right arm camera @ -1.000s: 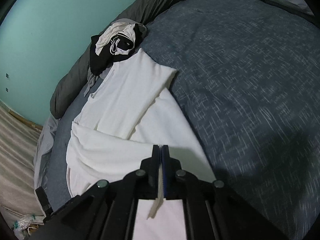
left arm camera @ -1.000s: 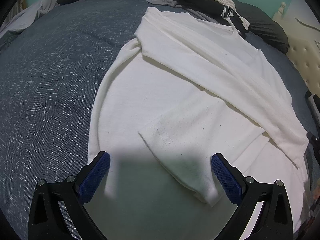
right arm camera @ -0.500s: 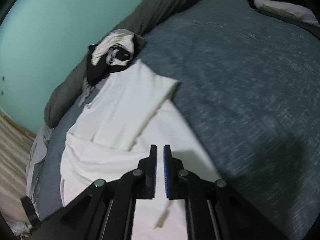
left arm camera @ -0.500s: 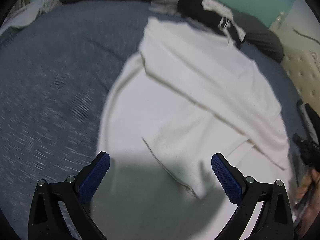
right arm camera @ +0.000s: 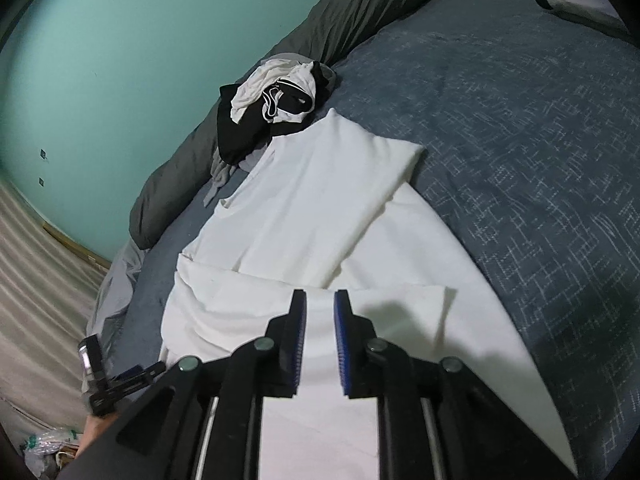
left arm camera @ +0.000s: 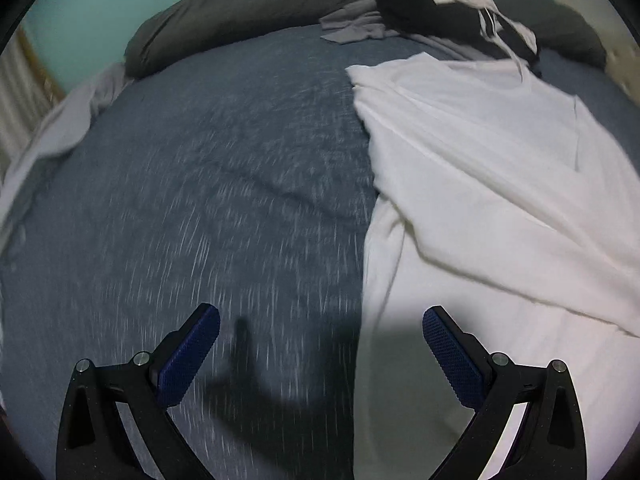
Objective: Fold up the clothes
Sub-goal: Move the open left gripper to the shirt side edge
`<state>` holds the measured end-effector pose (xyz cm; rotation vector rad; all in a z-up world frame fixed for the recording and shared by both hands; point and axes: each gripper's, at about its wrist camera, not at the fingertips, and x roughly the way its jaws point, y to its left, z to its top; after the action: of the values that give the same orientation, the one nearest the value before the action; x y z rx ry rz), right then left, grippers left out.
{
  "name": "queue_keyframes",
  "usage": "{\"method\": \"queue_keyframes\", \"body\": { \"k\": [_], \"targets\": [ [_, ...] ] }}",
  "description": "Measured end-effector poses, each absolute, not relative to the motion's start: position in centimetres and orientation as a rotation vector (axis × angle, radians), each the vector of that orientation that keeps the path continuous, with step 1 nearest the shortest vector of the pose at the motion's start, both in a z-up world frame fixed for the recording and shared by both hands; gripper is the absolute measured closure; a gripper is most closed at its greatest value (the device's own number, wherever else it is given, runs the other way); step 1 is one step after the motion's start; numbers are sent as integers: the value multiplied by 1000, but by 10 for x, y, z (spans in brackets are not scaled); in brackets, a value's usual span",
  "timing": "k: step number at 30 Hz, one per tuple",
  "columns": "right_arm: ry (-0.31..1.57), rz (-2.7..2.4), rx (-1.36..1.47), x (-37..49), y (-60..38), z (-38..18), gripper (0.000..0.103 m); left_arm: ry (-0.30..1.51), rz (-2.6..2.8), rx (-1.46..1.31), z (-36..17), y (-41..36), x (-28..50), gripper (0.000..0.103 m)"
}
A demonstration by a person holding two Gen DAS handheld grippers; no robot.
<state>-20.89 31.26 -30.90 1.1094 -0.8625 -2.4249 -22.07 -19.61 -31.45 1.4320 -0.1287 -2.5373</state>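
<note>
Right wrist: white shirt (right arm camera: 320, 216) on bed (right arm camera: 520, 128)

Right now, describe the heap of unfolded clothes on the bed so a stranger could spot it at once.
Start at the blue-grey woven bedspread and follow it to the long dark grey bolster along the teal wall. Against that bolster, just past the collar end of the flat white long-sleeved shirt, sits the crumpled black-and-white clothing pile. It is the only bunched-up, two-coloured laundry; the shirt lies spread flat.

Both grippers, left (left arm camera: 321, 344) and right (right arm camera: 320, 328), have black frames, silver screws and blue textured pads (left arm camera: 191, 354).
</note>
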Motion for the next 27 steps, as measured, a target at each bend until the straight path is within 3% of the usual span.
{"method": "queue_keyframes", "body": {
  "k": [12,18,25,27],
  "targets": [
    [-872,-2367,1141,-212,306,-317,83,-328,-2550,1371,-323,-202,-269,0],
    [-891,-2361,1152,-212,307,-320,83,-172,-2568,1349,-318,-237,-261,0],
    [-895,-2360,1150,-212,308,-319,82,274,-2604,1311,-315,-271,-238,0],
    [-899,-2357,1150,-212,308,-319,82,310,-2594,1298,-313,-275,-232,0]
  ]
}}
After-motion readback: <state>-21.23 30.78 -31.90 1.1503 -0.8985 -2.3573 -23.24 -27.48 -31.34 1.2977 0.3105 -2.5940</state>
